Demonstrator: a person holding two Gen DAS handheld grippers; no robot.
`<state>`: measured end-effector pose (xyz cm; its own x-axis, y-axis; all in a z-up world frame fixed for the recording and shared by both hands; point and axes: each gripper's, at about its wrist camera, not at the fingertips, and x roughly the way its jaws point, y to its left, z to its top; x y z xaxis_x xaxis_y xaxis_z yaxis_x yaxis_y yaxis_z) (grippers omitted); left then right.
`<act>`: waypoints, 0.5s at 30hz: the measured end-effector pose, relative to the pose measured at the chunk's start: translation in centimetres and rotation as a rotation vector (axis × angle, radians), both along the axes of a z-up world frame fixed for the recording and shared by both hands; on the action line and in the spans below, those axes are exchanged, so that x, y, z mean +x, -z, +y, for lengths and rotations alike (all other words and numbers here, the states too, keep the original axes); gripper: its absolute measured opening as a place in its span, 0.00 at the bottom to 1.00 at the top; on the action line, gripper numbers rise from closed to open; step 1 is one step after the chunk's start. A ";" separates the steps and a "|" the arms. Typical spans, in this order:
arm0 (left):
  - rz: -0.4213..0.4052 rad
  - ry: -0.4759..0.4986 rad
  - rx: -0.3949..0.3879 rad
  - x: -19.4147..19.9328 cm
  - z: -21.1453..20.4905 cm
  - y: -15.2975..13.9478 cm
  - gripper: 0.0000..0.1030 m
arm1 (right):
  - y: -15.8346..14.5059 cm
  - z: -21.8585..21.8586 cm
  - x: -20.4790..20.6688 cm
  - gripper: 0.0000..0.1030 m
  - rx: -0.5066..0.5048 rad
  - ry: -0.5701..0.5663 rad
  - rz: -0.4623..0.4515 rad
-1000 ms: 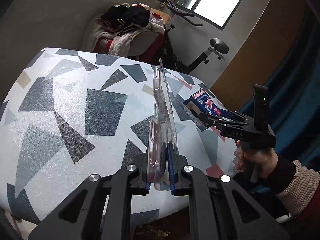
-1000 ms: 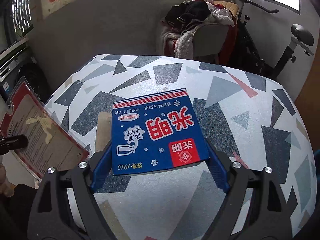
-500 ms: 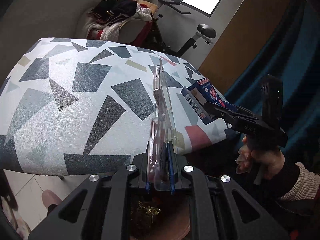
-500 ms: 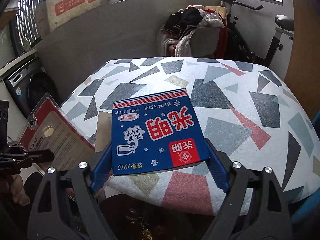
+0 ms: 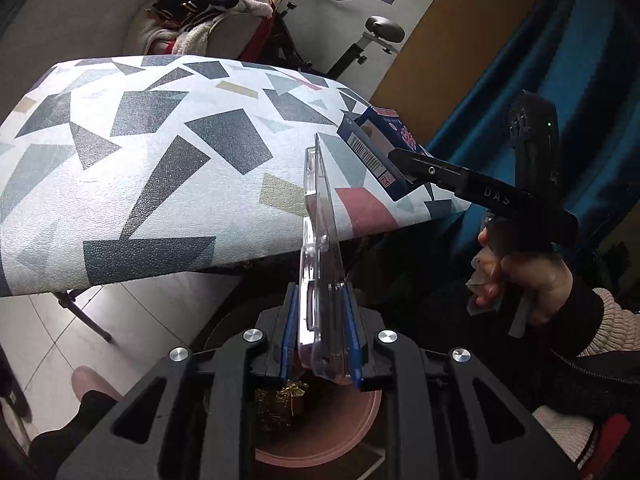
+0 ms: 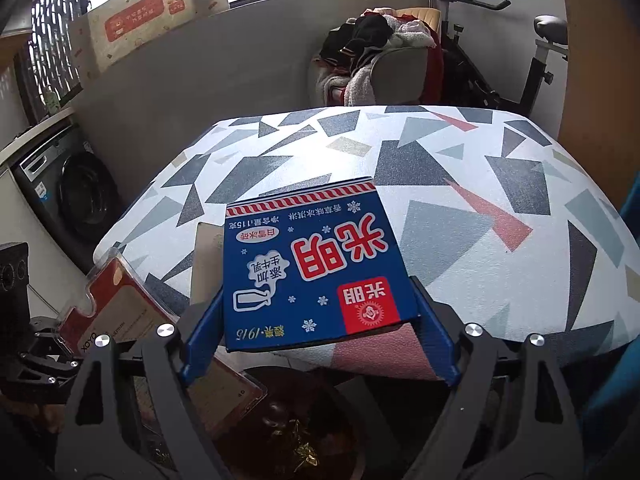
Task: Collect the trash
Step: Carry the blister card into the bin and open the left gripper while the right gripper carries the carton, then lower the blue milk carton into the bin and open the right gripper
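My left gripper (image 5: 321, 336) hangs over a pink bin (image 5: 360, 436) below the table's front edge. Its jaws are opening, and a clear plastic blister pack (image 5: 320, 240) stands on edge between the blue pads, tilted right and loose from the left pad. The right wrist view shows the same pack (image 6: 116, 312), its red card showing, at lower left. My right gripper (image 6: 318, 320) is shut on a blue milk carton (image 6: 312, 264), one pad on each side, level over the table edge. The carton (image 5: 380, 148) also shows in the left wrist view.
The patterned table (image 5: 160, 160) stretches ahead; its metal leg (image 5: 84, 316) stands at left. Gold wrappers (image 5: 280, 400) lie in the bin. A clothes-heaped chair (image 5: 208, 12) and an exercise bike (image 5: 372, 32) stand behind. Blue curtain (image 5: 580, 80) right, washing machine (image 6: 72, 192) left.
Both grippers have drawn back from over the table to its front edge, and the bin has come into view beneath. The left jaws have parted, so the pack now leans loosely between them.
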<state>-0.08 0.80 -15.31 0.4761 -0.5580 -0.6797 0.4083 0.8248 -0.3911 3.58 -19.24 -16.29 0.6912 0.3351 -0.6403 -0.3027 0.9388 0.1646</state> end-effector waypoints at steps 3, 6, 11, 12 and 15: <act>-0.053 -0.029 0.023 -0.4 0.0 -0.5 0.69 | 0.0 -0.1 -0.7 0.81 -0.003 0.003 -0.005; -0.114 -0.083 0.086 -0.8 0.3 -1.3 0.81 | 0.2 -0.1 -1.5 0.81 -0.002 -0.004 -0.005; -0.171 -0.187 0.130 -1.4 1.8 -2.5 0.90 | 1.4 0.6 -3.3 0.81 -0.021 -0.042 0.016; -0.175 -0.201 0.139 -1.4 2.1 -2.6 0.91 | 1.8 0.9 -3.8 0.81 -0.030 -0.051 0.022; -0.182 -0.232 0.160 -1.5 2.8 -2.8 0.92 | 3.1 1.9 -4.8 0.81 -0.058 -0.087 0.047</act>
<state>-1.60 3.56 -12.51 0.6995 -0.3135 -0.6421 0.2535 0.9490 -0.1872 -1.26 -17.37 -19.36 0.6300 0.3536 -0.6914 -0.3762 0.9178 0.1266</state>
